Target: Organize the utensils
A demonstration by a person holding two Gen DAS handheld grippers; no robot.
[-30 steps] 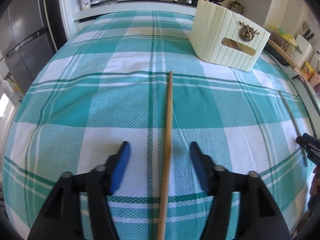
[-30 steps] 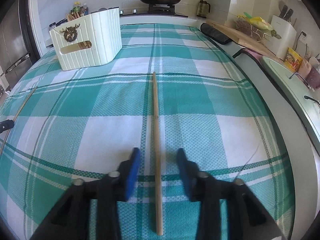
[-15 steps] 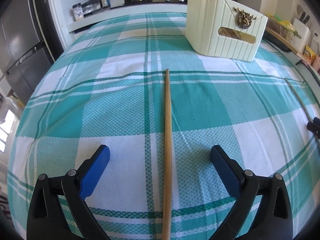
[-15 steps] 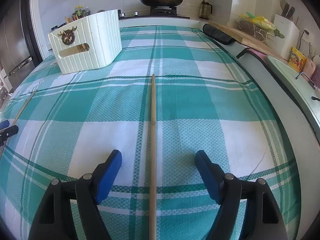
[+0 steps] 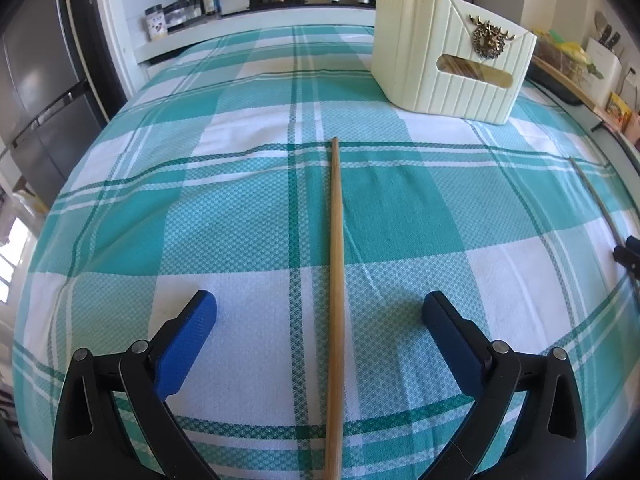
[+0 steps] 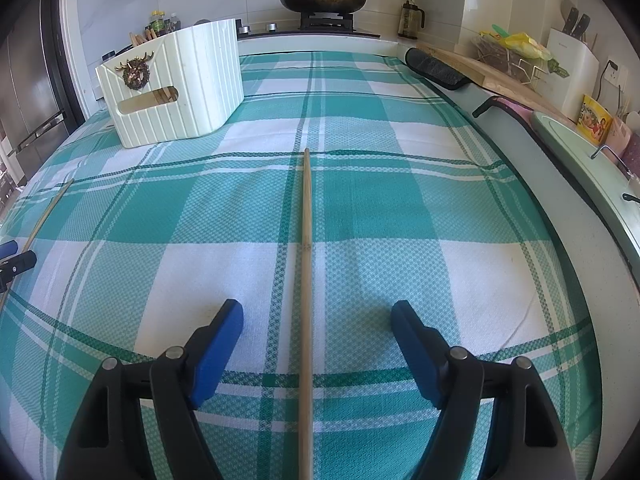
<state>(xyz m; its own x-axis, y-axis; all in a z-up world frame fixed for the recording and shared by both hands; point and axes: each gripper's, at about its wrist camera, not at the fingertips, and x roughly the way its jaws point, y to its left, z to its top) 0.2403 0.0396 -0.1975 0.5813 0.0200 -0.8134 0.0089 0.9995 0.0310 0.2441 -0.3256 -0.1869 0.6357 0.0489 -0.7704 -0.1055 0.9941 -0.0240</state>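
Note:
A long wooden chopstick (image 5: 336,272) lies on the green plaid tablecloth (image 5: 224,208), running away from me between the fingers of my open left gripper (image 5: 318,304). A second chopstick (image 6: 307,280) lies the same way between the fingers of my open right gripper (image 6: 316,312). Neither gripper touches its chopstick. A cream ribbed utensil box (image 5: 448,56) with a brass deer emblem holds wooden utensils; it stands far right in the left wrist view and far left in the right wrist view (image 6: 176,80).
Each view shows the other chopstick at its edge (image 5: 596,196) (image 6: 44,216) with the other gripper's tip (image 6: 12,260). A stove with a pan (image 6: 322,0) lies behind the table. A counter with a cutting board (image 6: 488,72) and sink (image 6: 588,152) runs along the right.
Both grippers have opened wide, from nearly closed around the chopsticks to fully spread. Both chopsticks stay lying on the cloth. The views have shifted slightly back.

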